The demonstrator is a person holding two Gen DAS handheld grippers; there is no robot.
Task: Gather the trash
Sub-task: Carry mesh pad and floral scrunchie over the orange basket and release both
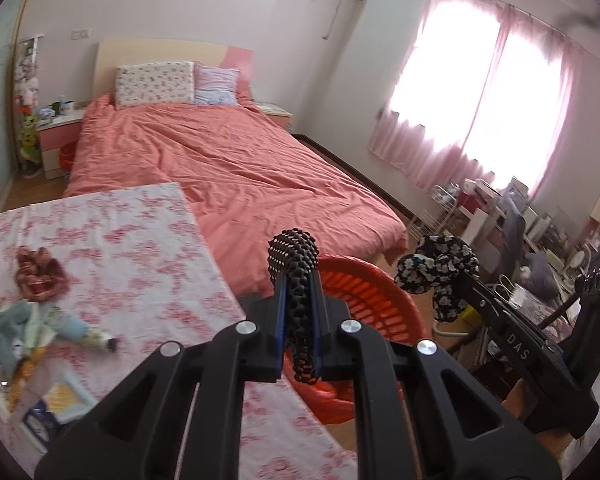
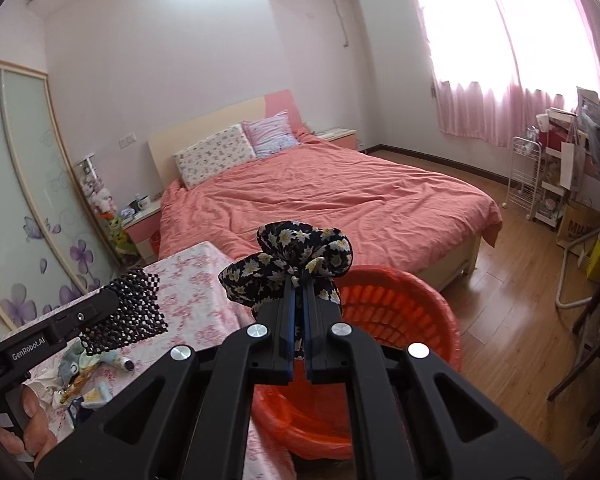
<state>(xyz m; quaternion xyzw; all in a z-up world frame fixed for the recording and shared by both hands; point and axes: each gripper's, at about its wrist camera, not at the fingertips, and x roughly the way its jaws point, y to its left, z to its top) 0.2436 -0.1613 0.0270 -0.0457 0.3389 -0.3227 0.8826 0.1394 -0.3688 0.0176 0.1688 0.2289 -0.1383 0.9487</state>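
Note:
My left gripper (image 1: 299, 280) is shut on a black-and-white checkered cloth (image 1: 292, 256), held above the near rim of the red plastic basket (image 1: 364, 300); it also shows in the right wrist view (image 2: 128, 312). My right gripper (image 2: 299, 280) is shut on a dark floral cloth (image 2: 296, 256), held over the red basket (image 2: 400, 312); this cloth also shows in the left wrist view (image 1: 436, 268). More items lie on the floral-covered table (image 1: 120, 240): a crumpled red wrapper (image 1: 40, 276), a light blue cloth (image 1: 28, 332) and small packets (image 1: 56, 404).
A bed with a salmon cover (image 1: 228, 160) stands behind the table and basket. A white wire cart (image 2: 528, 176) and cluttered shelves stand at the right by the pink curtains. Wooden floor (image 2: 512, 304) lies right of the basket.

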